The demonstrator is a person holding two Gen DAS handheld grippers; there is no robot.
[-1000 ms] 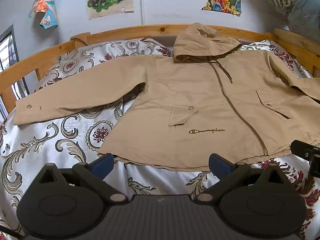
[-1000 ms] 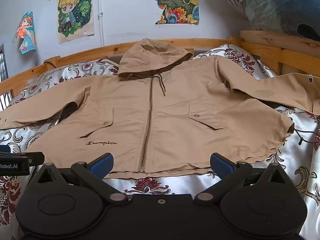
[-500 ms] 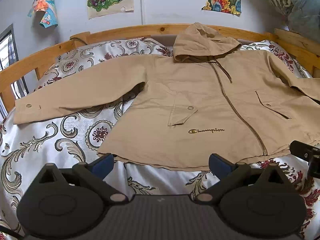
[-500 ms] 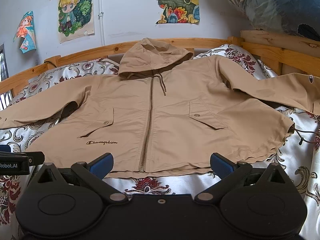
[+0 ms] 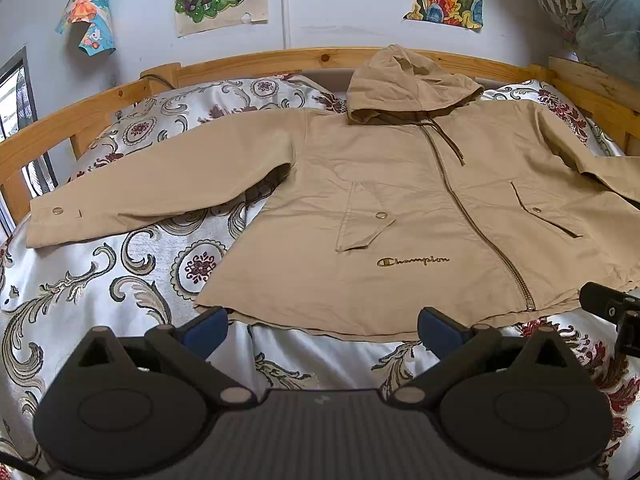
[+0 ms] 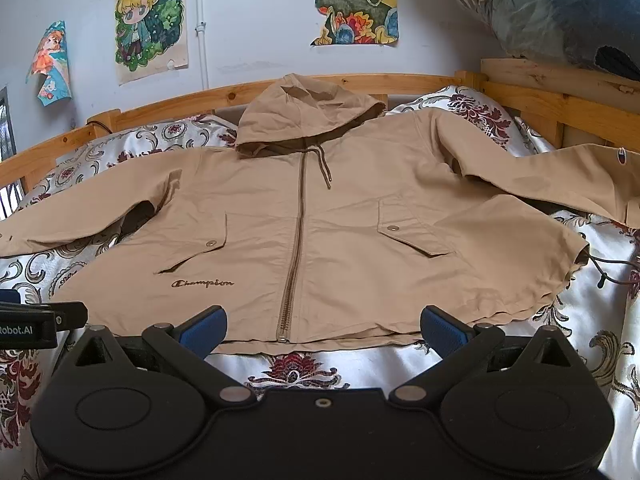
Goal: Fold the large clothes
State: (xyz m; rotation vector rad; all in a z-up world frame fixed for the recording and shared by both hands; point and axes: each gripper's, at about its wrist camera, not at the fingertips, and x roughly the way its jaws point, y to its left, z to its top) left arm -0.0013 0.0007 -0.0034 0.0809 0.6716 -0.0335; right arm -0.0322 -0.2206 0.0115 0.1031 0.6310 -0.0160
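Item: tan hooded jacket [image 5: 400, 208], zipped, front up, spread flat on the patterned bed [image 5: 120, 280], hood toward the headboard, both sleeves out to the sides. We held the left hand-held gripper [image 5: 322, 326] and right hand-held gripper [image 6: 324, 326] released, jaws wide, poised just short of the hem, grasping nothing. Step, as we judged it: folding not yet begun. Next move called for taking a sleeve [image 5: 160, 184] or side edge and carrying it across the body.
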